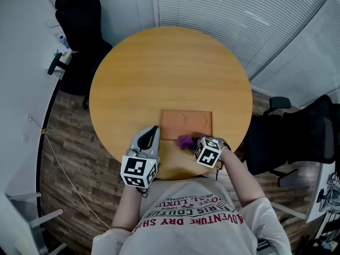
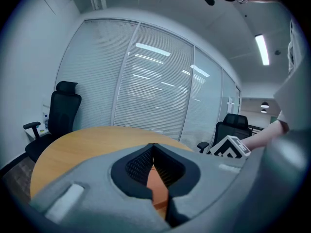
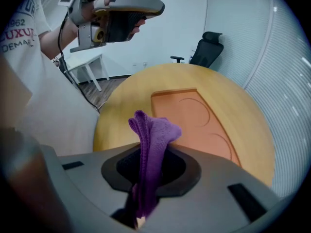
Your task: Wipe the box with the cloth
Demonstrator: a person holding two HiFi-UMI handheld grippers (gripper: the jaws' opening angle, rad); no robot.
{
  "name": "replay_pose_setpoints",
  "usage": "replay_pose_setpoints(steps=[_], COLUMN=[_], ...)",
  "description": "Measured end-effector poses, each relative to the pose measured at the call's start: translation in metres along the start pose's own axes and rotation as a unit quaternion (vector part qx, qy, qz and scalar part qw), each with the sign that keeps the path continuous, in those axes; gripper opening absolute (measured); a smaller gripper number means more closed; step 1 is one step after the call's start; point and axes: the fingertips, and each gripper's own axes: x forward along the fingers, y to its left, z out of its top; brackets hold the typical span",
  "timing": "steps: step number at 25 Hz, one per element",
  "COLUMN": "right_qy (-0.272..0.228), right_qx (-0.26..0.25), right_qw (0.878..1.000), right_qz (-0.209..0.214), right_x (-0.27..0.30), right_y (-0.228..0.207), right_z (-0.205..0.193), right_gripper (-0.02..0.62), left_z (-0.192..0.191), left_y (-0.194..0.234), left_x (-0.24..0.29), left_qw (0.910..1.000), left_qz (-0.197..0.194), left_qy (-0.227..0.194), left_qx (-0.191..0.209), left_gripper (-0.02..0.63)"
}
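A flat orange-brown box (image 1: 186, 124) with two round recesses lies on the near part of the round wooden table (image 1: 159, 68). My right gripper (image 1: 193, 141) is shut on a purple cloth (image 1: 185, 141) just above the box's near edge. In the right gripper view the cloth (image 3: 154, 135) sticks up from between the jaws of my right gripper (image 3: 151, 154), with the box (image 3: 192, 118) beyond it. My left gripper (image 1: 154, 129) hovers at the box's near left corner. In its own view my left gripper (image 2: 153, 146) has its jaws closed together and empty, with a strip of the box (image 2: 156, 181) below.
Black office chairs stand at the far left (image 1: 79, 25) and at the right (image 1: 297, 134) of the table. White blinds (image 1: 234, 9) close off the far side. A white desk (image 3: 90, 62) and a cable lie on the person's side.
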Motion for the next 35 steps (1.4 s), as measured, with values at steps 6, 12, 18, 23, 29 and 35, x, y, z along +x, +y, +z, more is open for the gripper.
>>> replay_pose_setpoints(steps=[6,12,18,23,29,35], right_qy=[0.01,-0.009,0.004,0.021,0.038,0.014], right_qx=[0.006,0.01,-0.006,0.009,0.009,0.048], right_qw=[1.0,1.0,0.992,0.979,0.977,0.975], right_qz=[0.029,-0.019,-0.126,-0.203,-0.208,-0.217], right_x=[-0.009,-0.044,-0.07,-0.071,-0.047,-0.025], right_y=[0.014,-0.02,-0.086,-0.134,-0.152,-0.156], right_z=[-0.019,-0.017,-0.028,-0.04,-0.048,-0.051], right_gripper=[0.08,0.08,0.08,0.08,0.08,0.083], left_z=[0.003,0.012,0.015,0.016,0.013,0.007], left_y=[-0.005,-0.019,-0.036,-0.032,-0.015,-0.008], left_x=[0.005,0.017,0.031,0.033,0.039,0.046], left_qw=[1.0,0.9997,0.9992,0.9992,0.9999,0.9998], left_qz=[-0.005,-0.02,-0.032,-0.025,-0.007,-0.004], left_qy=[-0.001,-0.008,-0.006,-0.001,0.006,0.016], left_qx=[0.004,0.011,0.024,0.029,0.014,0.008], left_gripper=[0.009,0.009,0.009,0.009,0.009,0.009])
